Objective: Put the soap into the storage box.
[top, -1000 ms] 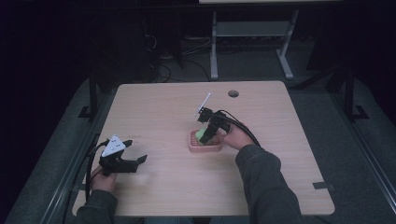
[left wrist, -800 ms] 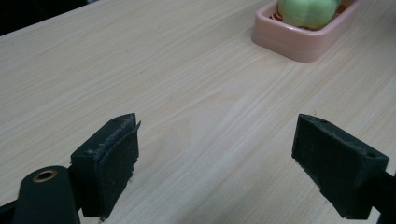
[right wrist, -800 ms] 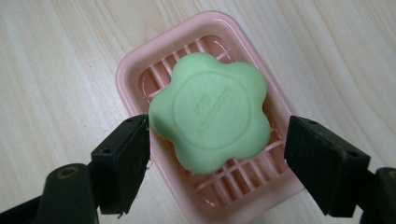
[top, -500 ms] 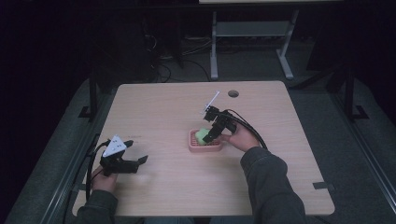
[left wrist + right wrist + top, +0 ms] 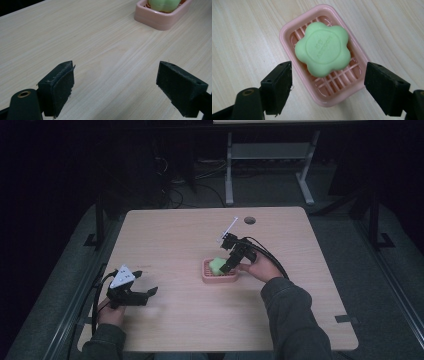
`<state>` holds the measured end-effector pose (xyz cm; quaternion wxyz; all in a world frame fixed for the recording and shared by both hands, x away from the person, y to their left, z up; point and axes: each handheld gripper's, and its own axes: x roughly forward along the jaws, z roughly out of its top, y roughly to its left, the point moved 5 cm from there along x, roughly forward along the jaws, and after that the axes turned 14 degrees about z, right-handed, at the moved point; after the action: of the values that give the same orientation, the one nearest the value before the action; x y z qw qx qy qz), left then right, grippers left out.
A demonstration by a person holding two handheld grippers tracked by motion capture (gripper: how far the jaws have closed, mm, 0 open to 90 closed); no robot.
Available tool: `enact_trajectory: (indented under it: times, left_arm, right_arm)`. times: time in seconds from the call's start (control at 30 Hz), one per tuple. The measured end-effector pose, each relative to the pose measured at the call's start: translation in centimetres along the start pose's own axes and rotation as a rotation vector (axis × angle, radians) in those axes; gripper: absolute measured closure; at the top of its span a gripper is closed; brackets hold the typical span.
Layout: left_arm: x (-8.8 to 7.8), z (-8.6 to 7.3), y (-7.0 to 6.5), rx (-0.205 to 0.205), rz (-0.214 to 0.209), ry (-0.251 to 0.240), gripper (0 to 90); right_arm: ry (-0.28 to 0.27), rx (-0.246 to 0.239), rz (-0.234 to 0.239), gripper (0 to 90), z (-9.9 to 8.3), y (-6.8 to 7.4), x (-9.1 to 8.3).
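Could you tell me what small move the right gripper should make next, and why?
Probably lift the right gripper a little, straight up and clear of the pink soap dish. Its jaws stand wide open on either side of the dish, apart from the green flower-shaped soap, which already lies on the dish's grid. The left gripper rests open near the table's left edge.

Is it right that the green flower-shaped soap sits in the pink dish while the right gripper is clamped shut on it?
Not quite. The green soap does sit in the pink dish, but the right gripper is open, its jaws apart on either side of the dish, as the right gripper view shows.
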<state>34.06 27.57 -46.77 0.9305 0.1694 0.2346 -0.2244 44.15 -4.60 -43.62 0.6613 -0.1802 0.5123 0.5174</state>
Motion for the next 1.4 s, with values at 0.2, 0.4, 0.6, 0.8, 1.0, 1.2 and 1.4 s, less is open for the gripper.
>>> enact_trajectory:
  times: [0.2,0.4,0.6,0.8,1.0,1.2,1.4]
  left_arm:
    - [0.0,0.0,0.0,0.000,0.000,-0.001,14.4]
    - [0.0,0.0,0.0,0.001,0.001,0.003,14.4]
    - [0.0,0.0,0.0,0.002,0.000,0.002,14.4]
    - [0.0,0.0,0.0,0.004,-0.001,0.004,14.4]
    - [0.0,0.0,-0.1,0.011,-0.001,0.006,14.4]
    - [0.0,0.0,-0.1,0.011,-0.001,0.006,14.4]
    - [0.0,-0.1,-0.1,0.009,-0.002,0.010,14.4]
  right_arm:
    - [-0.007,0.002,-0.005,22.2,-0.4,0.0,-0.7]
    - [-0.016,0.023,-0.010,22.3,-1.0,-0.1,-0.9]
    - [-0.020,0.032,-0.009,22.2,-1.8,-0.3,-0.9]
    - [-0.028,0.044,-0.007,21.8,-2.4,-0.3,-1.2]
    - [-0.047,0.056,0.004,21.6,-3.2,-0.5,-1.6]
    - [-0.056,0.073,-0.010,21.5,-4.2,-0.8,-2.1]
    - [-0.055,0.095,-0.012,21.1,-5.1,-1.0,-2.7]
